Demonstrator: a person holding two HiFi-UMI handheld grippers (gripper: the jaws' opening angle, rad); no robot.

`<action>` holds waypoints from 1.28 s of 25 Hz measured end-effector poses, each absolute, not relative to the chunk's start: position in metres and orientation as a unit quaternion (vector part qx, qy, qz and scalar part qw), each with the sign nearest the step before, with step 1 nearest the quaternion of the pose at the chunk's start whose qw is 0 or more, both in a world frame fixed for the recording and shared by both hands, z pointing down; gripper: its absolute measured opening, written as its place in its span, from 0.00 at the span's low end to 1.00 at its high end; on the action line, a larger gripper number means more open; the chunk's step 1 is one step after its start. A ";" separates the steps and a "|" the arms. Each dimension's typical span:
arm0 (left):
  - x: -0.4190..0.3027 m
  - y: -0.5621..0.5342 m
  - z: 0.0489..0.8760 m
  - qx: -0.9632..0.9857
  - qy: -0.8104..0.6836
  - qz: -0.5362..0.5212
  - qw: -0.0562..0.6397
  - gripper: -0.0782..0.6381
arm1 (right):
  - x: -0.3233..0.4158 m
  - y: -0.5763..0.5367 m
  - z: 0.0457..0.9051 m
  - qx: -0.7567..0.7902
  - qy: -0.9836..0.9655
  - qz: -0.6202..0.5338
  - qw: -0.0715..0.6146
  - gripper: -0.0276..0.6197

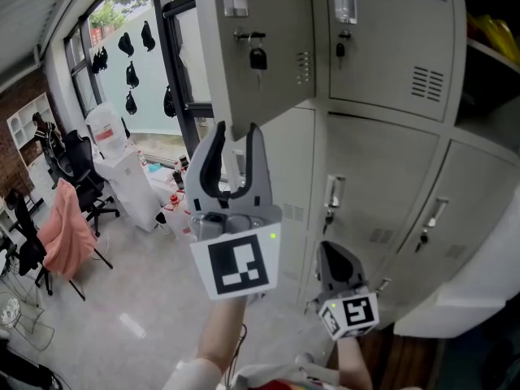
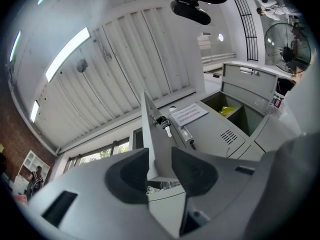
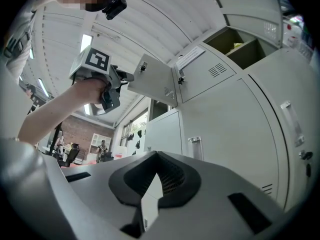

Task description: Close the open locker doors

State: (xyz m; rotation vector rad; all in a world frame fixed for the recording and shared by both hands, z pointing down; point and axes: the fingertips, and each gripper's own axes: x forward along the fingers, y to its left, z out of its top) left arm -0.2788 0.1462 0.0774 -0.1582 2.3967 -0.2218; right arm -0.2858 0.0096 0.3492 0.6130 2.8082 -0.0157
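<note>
Left claw (image 1: 236, 134) grasps lower edge of open grey metal locker door (image 1: 272, 15), key in lock; right claw (image 1: 331, 252) clenched, empty.

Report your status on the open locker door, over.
Left gripper jaws clamped on open locker door, lower edge. Right gripper shut, empty, low by closed lockers. Nothing seen blocking the swing.

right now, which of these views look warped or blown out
head view: sharp, lockers evenly lit, window bright; left gripper view: strong fisheye, strip light glares, corners black, open locker door in focus; right gripper view: same fisheye, lockers bulge
</note>
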 end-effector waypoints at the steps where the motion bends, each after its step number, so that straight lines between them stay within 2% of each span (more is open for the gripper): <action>1: -0.280 0.147 0.077 -0.059 0.928 -0.087 0.356 0.29 | -0.287 0.009 0.350 0.212 0.968 -0.006 0.132 0.05; 5: -0.287 0.151 0.076 -0.050 0.930 -0.089 0.353 0.29 | -0.292 0.014 0.355 0.223 0.968 -0.016 0.117 0.05; 9: -0.292 0.156 0.078 -0.040 0.932 -0.086 0.350 0.24 | -0.297 0.019 0.360 0.234 0.965 -0.018 0.113 0.05; 32: -0.339 0.202 0.078 0.035 0.940 -0.074 0.330 0.22 | -0.355 0.066 0.363 0.360 0.925 0.019 0.117 0.05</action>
